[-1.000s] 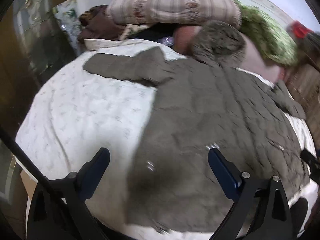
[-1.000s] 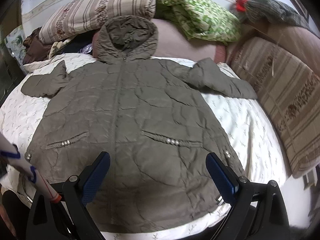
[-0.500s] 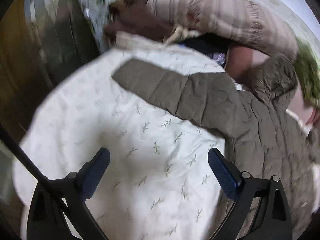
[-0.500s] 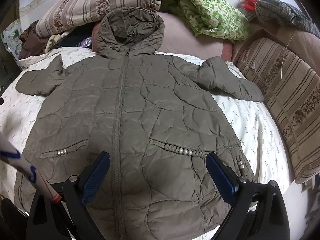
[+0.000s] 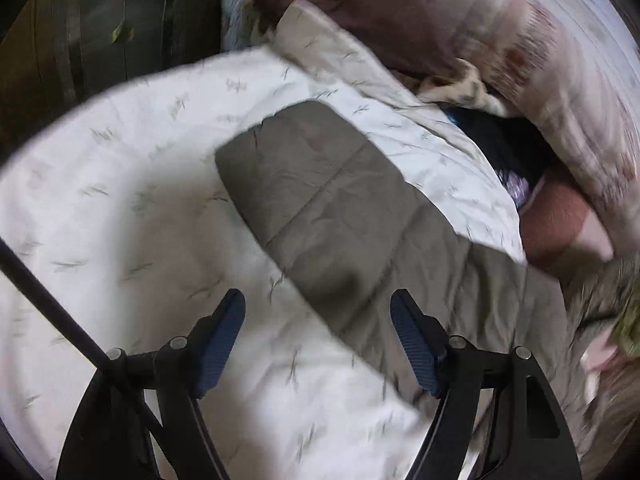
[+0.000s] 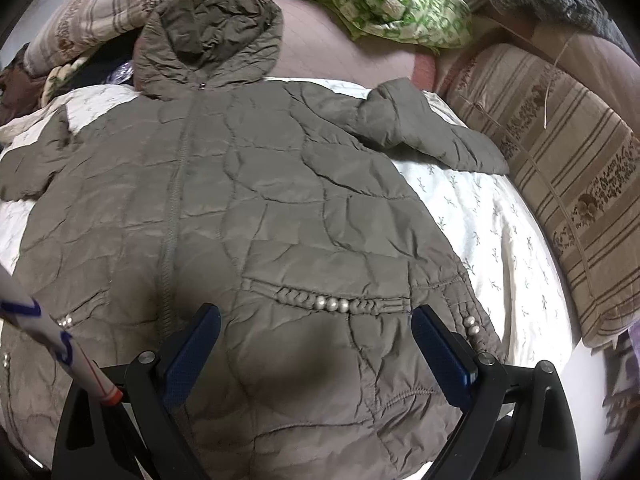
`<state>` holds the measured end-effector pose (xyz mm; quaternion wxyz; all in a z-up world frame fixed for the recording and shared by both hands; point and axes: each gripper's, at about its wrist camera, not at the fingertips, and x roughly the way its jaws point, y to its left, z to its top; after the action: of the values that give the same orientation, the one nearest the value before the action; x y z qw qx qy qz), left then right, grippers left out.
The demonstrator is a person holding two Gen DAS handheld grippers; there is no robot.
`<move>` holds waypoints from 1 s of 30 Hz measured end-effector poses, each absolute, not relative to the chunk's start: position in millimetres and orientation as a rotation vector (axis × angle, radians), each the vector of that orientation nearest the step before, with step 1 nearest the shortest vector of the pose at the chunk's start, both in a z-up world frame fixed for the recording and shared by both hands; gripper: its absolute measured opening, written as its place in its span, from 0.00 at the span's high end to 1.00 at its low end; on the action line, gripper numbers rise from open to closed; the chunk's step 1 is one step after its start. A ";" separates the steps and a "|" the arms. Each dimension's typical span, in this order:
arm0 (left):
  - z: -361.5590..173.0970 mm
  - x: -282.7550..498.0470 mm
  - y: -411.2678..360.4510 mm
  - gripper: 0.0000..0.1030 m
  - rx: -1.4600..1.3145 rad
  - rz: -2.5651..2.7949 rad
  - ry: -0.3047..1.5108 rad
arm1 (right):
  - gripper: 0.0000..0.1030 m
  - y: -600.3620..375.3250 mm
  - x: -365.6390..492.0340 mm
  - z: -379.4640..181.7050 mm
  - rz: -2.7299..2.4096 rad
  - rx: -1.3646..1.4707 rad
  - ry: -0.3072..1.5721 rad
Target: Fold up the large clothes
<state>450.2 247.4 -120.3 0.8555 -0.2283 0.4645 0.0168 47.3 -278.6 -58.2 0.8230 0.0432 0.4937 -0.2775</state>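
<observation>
An olive quilted hooded jacket (image 6: 248, 216) lies front up and spread flat on the white bedspread (image 6: 500, 240), both sleeves out. Its left sleeve (image 5: 320, 208) fills the middle of the left wrist view. My left gripper (image 5: 318, 320) hovers just above that sleeve's lower edge; its jaws are closing with the sleeve's edge and bare sheet below the gap, and the pads press on nothing. My right gripper (image 6: 316, 328) hangs open over the jacket's lower right front, just below the beaded pocket (image 6: 332, 303), its fingers clear of the fabric.
Striped pillows (image 6: 120, 4) and a green patterned cloth (image 6: 392, 4) pile up at the head of the bed. A striped cushion (image 6: 580, 184) runs along the right side. Dark clothes (image 5: 352, 12) and a dark curtain (image 5: 100, 40) lie beyond the left sleeve.
My left gripper swept from over the jacket's body out to the left sleeve, dropped closer, and its jaws narrowed. My right gripper came lower over the hem, still open.
</observation>
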 end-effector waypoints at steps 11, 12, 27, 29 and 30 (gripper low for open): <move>-136.9 494.3 247.7 0.28 -0.493 0.044 0.937 | 0.04 -281.3 71.3 -67.8 -0.617 0.049 1.062; -136.1 495.7 246.9 0.39 -0.483 0.052 0.937 | 0.04 -280.8 72.3 -68.5 -0.613 0.048 1.064; -139.4 503.8 252.9 0.36 -0.589 0.044 0.947 | 0.04 -193.6 172.3 -49.4 -0.136 0.092 1.008; -137.4 510.1 250.5 0.38 -0.592 0.029 0.955 | 0.04 -161.7 202.0 -50.7 -0.026 0.088 0.997; -136.0 512.7 249.6 0.55 -0.593 0.013 0.956 | 0.04 -137.2 224.6 -51.4 0.051 0.078 0.985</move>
<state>512.7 249.6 -136.0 0.8461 -0.2809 0.4530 0.0060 224.6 -137.2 -51.4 0.8801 0.0375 0.4726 0.0245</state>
